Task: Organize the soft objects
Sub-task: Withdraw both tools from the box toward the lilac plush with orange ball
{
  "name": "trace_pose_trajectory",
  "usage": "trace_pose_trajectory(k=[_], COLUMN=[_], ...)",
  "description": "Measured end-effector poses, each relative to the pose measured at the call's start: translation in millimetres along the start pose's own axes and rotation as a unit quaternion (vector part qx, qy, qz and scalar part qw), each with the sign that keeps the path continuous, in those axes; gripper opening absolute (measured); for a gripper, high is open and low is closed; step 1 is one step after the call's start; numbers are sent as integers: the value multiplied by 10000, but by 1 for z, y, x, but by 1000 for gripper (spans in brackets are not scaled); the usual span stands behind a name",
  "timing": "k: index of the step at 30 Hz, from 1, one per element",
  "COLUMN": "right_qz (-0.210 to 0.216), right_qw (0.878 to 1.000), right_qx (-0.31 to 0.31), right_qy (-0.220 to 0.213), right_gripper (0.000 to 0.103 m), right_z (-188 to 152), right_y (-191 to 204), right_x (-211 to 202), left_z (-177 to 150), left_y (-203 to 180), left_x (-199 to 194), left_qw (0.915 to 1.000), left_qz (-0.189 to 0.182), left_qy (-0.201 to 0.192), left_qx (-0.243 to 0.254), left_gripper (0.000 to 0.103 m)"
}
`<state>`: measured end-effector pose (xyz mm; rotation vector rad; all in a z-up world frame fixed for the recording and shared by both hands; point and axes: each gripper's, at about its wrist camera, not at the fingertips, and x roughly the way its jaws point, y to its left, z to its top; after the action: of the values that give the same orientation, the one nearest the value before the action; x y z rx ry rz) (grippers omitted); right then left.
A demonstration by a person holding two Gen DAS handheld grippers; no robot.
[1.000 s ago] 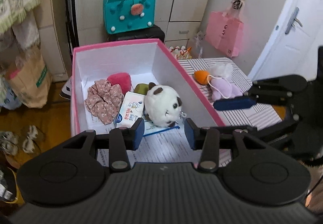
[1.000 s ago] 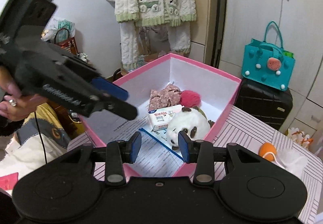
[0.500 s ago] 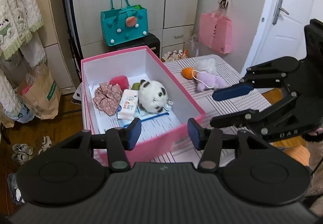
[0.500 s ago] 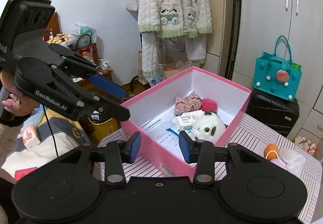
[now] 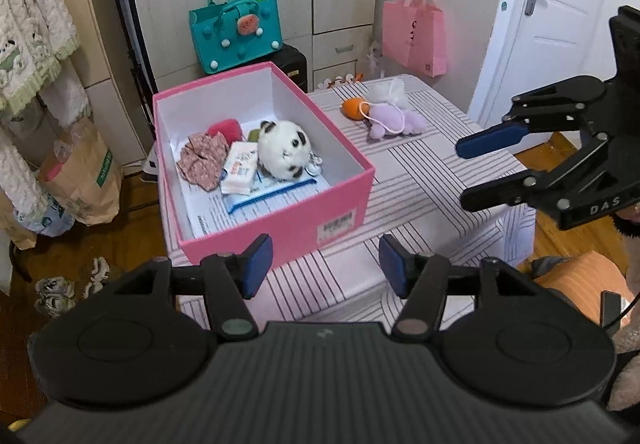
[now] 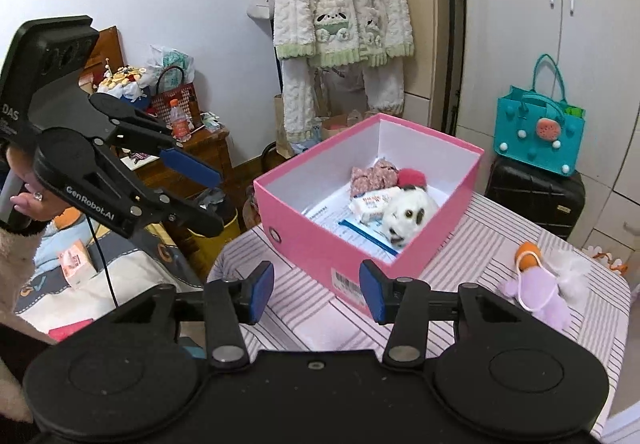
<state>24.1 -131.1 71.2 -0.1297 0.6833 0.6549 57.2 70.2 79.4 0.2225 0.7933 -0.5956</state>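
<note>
Left claw [image 5: 326,264] and right claw [image 6: 317,290]: both drawn back and up from the pink box [image 5: 280,222], now over the striped table [image 5: 420,180]; jaws just opening wider, nothing between them.

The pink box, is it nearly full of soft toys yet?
Partly. The panda plush, floral cloth and red pom lie in the pink box. Both claws, left and right, are open and empty. The purple plush and orange toy wait on the table.
</note>
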Motion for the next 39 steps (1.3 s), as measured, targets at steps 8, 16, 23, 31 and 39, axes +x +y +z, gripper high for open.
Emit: trace_pose_trajectory(k=[8,16,23,31,39], right_qz=[-168,-256,-545,-1234,-1338], right_qw=[9997,9988,9972,9909,9860], right_qx=[17,158,366,541,895], right_qy=[167,374,372,-16,-444], right_gripper=[57,60,64,64,66], right_z=[-31,-67,-89,-91,-73], right_y=[1,-5,-23,-53,-108], right_x=[-13,-17,-13,-12,-17], left_z=[-15,-32,-33,17,64], left_y=[-21,-42,-62,-88,-84], left_x=[18,38,60,82,117], left_qw=[9994,9985,9981,9940,9945], left_qz=[-297,-529,-568,-897,-625], left_qy=[162,20,-77,-616,-817], left_qx=[99,160,211,108,-183], left_gripper=[58,60,60,61,61])
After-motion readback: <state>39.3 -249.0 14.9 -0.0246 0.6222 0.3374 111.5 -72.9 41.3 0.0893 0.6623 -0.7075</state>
